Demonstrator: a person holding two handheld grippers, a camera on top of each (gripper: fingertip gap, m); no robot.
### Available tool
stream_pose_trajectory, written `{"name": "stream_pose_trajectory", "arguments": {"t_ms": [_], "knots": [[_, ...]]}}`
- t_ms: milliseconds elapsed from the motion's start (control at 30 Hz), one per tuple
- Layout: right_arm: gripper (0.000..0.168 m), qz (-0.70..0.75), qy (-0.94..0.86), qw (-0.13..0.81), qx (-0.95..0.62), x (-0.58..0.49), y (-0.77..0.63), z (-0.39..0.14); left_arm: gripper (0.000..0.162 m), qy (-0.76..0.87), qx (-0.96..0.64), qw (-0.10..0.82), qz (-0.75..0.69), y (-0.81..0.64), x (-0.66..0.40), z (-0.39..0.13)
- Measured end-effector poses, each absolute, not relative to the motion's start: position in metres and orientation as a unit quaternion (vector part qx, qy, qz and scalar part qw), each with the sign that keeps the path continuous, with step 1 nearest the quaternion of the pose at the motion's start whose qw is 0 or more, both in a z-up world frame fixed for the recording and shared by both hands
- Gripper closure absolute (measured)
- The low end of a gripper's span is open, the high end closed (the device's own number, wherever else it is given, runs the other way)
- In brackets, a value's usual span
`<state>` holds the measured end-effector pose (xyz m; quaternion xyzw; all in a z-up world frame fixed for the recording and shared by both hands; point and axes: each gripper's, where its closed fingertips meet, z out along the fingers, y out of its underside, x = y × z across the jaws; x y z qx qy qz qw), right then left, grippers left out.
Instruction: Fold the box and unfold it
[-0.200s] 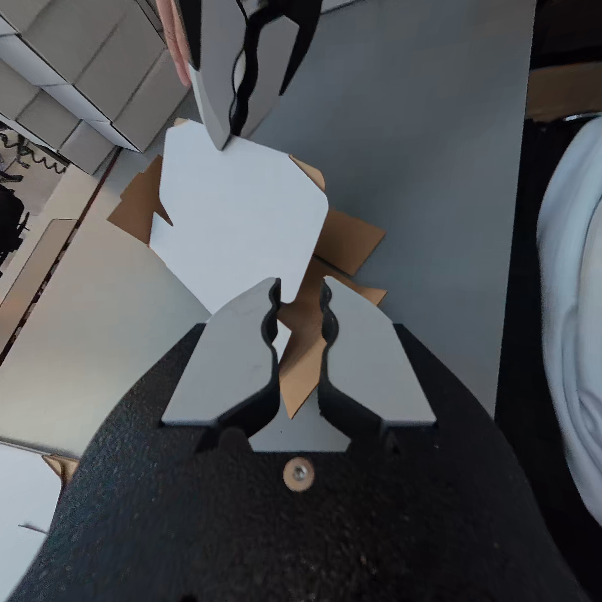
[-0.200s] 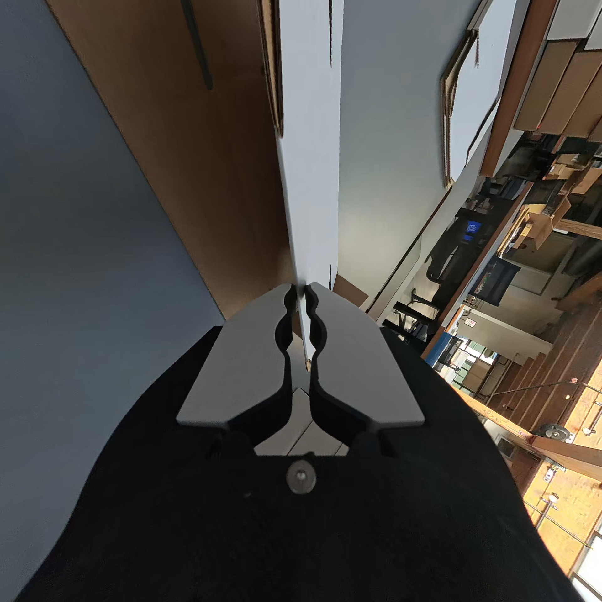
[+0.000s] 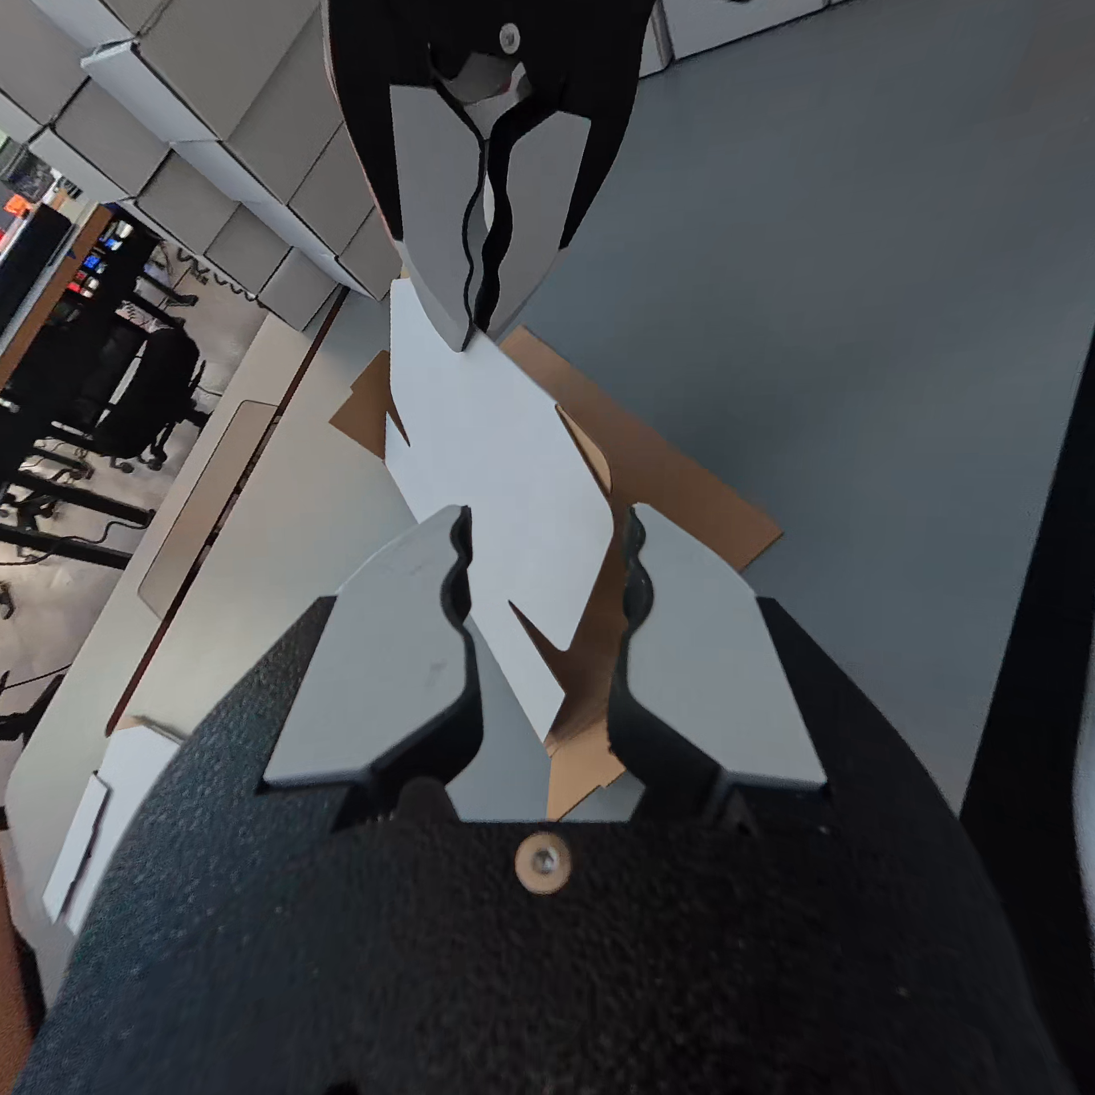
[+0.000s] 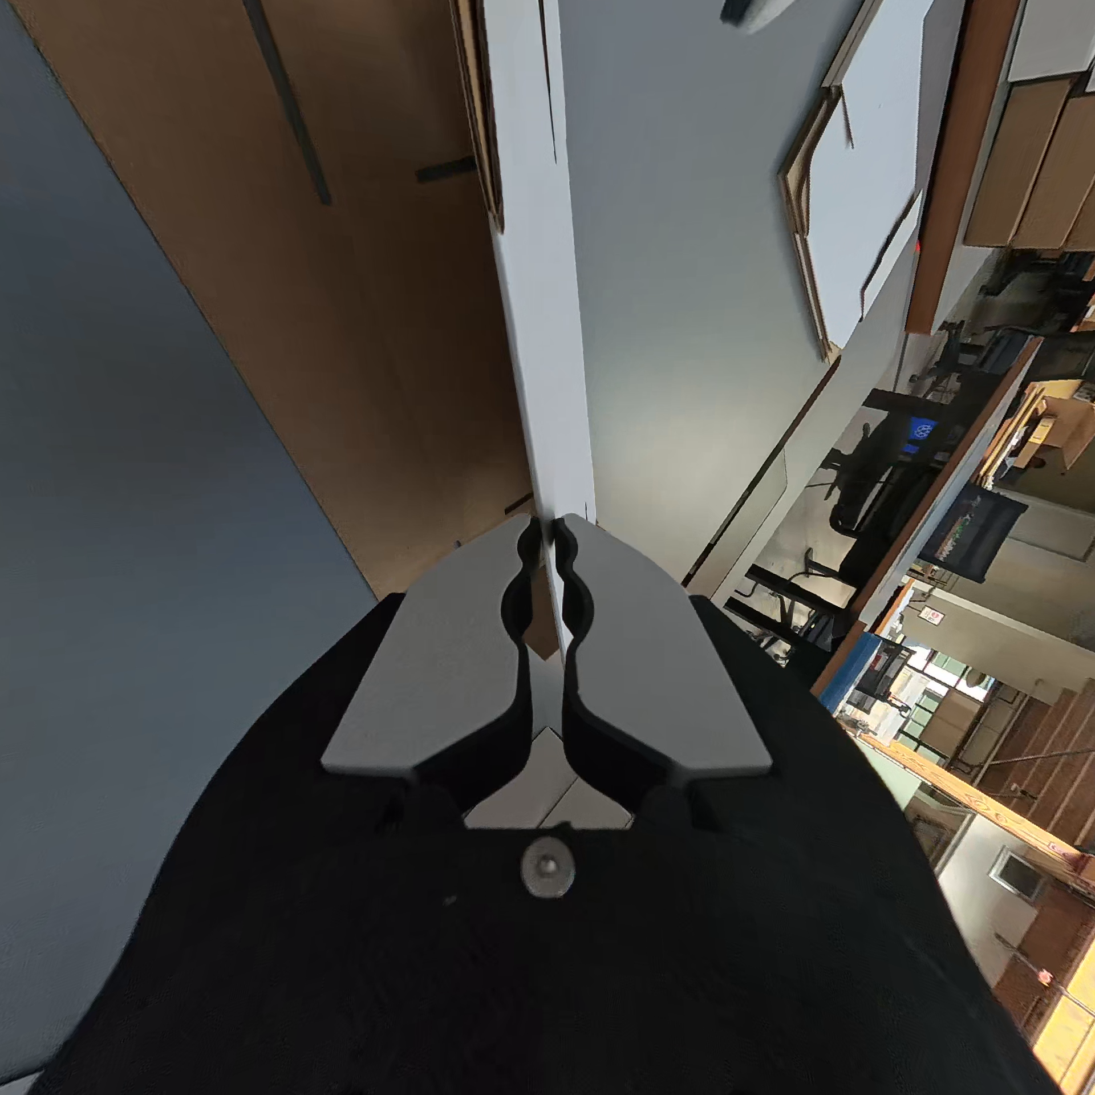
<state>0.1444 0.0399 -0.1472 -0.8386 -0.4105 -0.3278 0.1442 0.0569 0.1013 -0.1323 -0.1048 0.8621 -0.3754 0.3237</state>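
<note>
The box is a flat cardboard blank, white outside and brown inside, lying on the grey table (image 3: pixel 859 308). Its white flap (image 3: pixel 492 450) is raised over the brown panels (image 3: pixel 669 492). My right gripper (image 3: pixel 474 338) comes in from the top of the left wrist view and is shut on the flap's far edge. In the right wrist view the right gripper (image 4: pixel 548 521) pinches the flap (image 4: pixel 545 355) edge-on, with the brown panel (image 4: pixel 355 266) to its left. My left gripper (image 3: pixel 548 512) is open, its fingers standing apart on either side of the flap's near end.
A stack of folded white boxes (image 3: pixel 207 118) lines the table's far left. Another flat white blank (image 3: pixel 118 782) lies at the near left and also shows in the right wrist view (image 4: pixel 859 178). Office chairs and desks stand beyond the table edge.
My left gripper has opened wide and let go of the flap's near end, and it has drawn back a little. The right gripper keeps its hold on the flap.
</note>
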Motion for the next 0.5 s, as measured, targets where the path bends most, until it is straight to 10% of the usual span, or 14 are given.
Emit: {"name": "stream_pose_trajectory", "arguments": {"t_ms": [333,500], "knots": [[0.148,-0.283,-0.306,0.246,-0.875,0.154,0.058,-0.122,0.159,0.822,-0.211,0.424,-0.316,0.121,0.092,-0.125],[0.168,-0.329,-0.141,0.392,-0.848,0.163,0.052,-0.079,0.16,0.777,-0.35,0.36,-0.381,0.144,0.108,-0.117]]}}
